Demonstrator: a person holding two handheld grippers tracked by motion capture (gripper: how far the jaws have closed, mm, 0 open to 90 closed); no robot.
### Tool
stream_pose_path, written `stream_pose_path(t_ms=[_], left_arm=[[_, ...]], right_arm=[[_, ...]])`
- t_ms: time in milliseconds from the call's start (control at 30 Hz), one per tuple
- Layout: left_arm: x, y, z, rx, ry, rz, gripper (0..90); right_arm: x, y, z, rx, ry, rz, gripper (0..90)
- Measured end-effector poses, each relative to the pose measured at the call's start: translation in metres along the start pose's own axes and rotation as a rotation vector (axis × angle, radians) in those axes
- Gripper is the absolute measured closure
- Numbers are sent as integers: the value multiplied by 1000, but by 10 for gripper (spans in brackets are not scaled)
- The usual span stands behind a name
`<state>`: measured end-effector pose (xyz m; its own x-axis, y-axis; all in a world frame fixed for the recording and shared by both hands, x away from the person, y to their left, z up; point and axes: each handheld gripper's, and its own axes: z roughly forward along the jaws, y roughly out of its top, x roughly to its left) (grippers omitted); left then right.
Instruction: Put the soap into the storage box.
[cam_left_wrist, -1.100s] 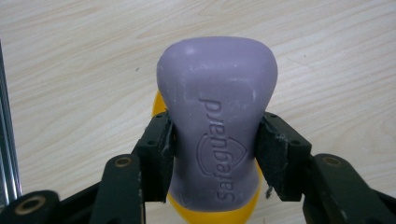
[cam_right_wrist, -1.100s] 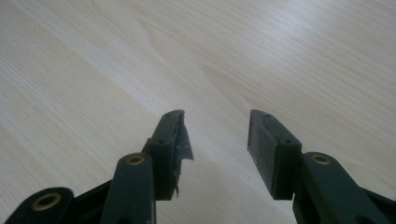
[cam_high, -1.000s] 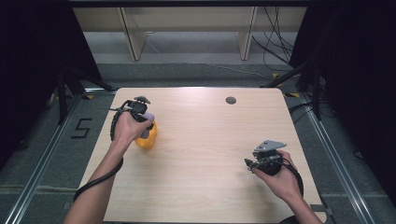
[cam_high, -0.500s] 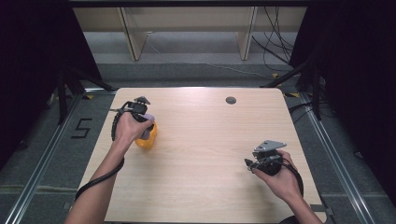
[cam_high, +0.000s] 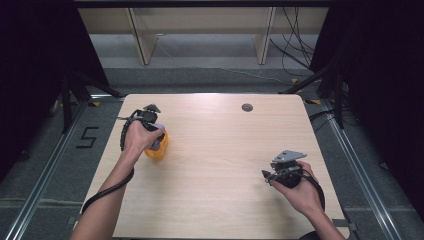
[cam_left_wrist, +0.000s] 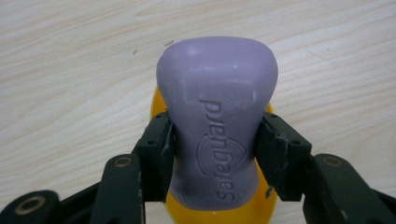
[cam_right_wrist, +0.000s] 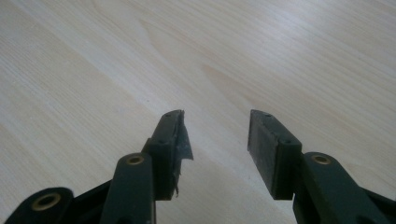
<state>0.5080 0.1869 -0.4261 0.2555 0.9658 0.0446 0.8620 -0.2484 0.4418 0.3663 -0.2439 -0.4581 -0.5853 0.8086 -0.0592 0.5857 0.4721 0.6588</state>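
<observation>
Lilac soap bar (cam_left_wrist: 217, 126), embossed "Safeguard", clamped in left tool (cam_left_wrist: 215, 144).

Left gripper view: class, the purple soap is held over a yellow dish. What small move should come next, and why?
Probably lower the soap a little and open the left gripper. Its fingers clamp the bar's waist directly above the yellow dish, so release looks near.

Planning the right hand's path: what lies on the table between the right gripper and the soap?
Bare wooden table in the high view, between right gripper and purple soap.
</observation>
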Motion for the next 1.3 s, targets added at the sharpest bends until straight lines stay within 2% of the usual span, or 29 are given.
stream_pose_path(t_ms=[33, 67, 433, 600, 633, 800, 833, 933, 1000, 1267, 1300], left_arm=[[1, 0, 1, 5, -1, 0, 489], [2, 1, 0, 33, -2, 16, 489], [2, 1, 9, 45, -6, 2, 488], [2, 1, 13, 47, -4, 4, 488], [2, 1, 13, 46, -3, 2, 488], [1, 2, 14, 46, -3, 14, 487], [1, 2, 14, 46, -3, 15, 487], [1, 2, 17, 45, 2, 18, 487], [0, 2, 18, 47, 1, 18, 486], [2, 3, 24, 45, 17, 17, 481], [2, 3, 24, 48, 41, 14, 482]], right_arm=[[0, 0, 0, 0, 1, 0, 558], [0, 0, 0, 0, 1, 0, 558], [0, 0, 0, 0, -2, -2, 558], [-1, 0, 0, -3, -5, -16, 557], [0, 0, 0, 1, -2, -3, 558], [0, 0, 0, 0, -2, -2, 558], [-1, 0, 0, -3, -6, -16, 557], [-1, 0, 0, -4, -7, -18, 557], [0, 0, 0, 1, -3, -3, 557], [0, 0, 0, 0, -2, -4, 558], [0, 0, 0, 0, -3, -3, 558]])
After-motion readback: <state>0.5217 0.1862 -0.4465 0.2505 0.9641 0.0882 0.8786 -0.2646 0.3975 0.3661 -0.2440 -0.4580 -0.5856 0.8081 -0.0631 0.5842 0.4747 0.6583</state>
